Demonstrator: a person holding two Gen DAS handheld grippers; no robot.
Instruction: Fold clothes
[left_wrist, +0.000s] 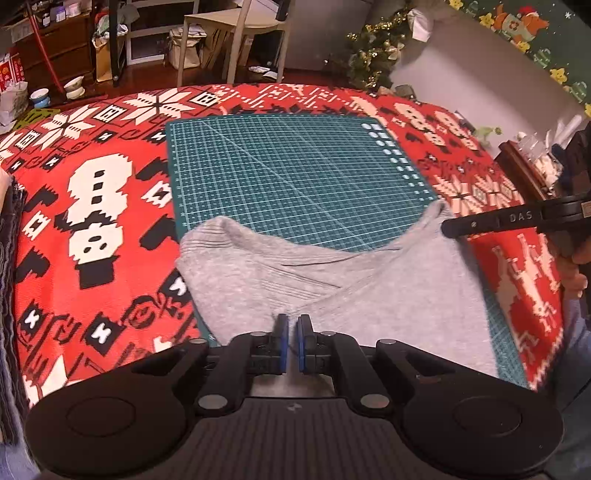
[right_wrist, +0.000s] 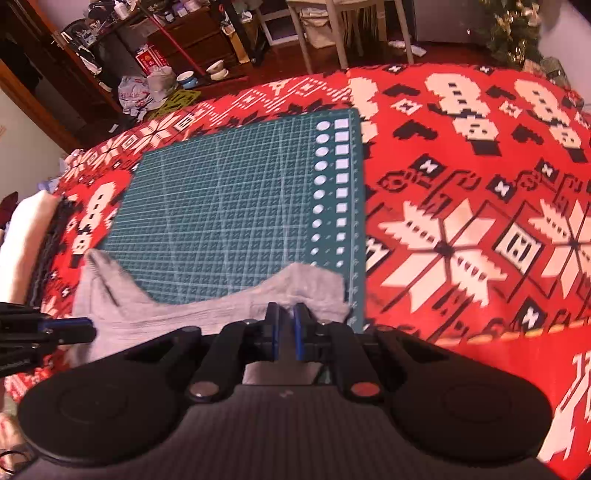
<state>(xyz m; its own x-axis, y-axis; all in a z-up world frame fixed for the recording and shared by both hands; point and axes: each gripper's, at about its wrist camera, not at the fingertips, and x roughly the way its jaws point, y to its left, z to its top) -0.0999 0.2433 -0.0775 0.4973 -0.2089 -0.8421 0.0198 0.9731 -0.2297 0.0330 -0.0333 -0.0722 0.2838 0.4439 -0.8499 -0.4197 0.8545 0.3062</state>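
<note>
A grey knit garment lies crumpled on the near part of a green cutting mat. In the left wrist view my left gripper is shut on the garment's near edge, with cloth bunched between the blue pads. My right gripper comes in from the right and pinches the garment's far right corner. In the right wrist view my right gripper is shut on a raised fold of the grey garment near the right edge of the mat. My left gripper shows at the cloth's left side.
The mat rests on a red, white and black patterned blanket. A stack of folded fabric sits at the blanket's left edge. Beyond are a chair, a small Christmas tree and cluttered shelves. A person's hand holds the right gripper.
</note>
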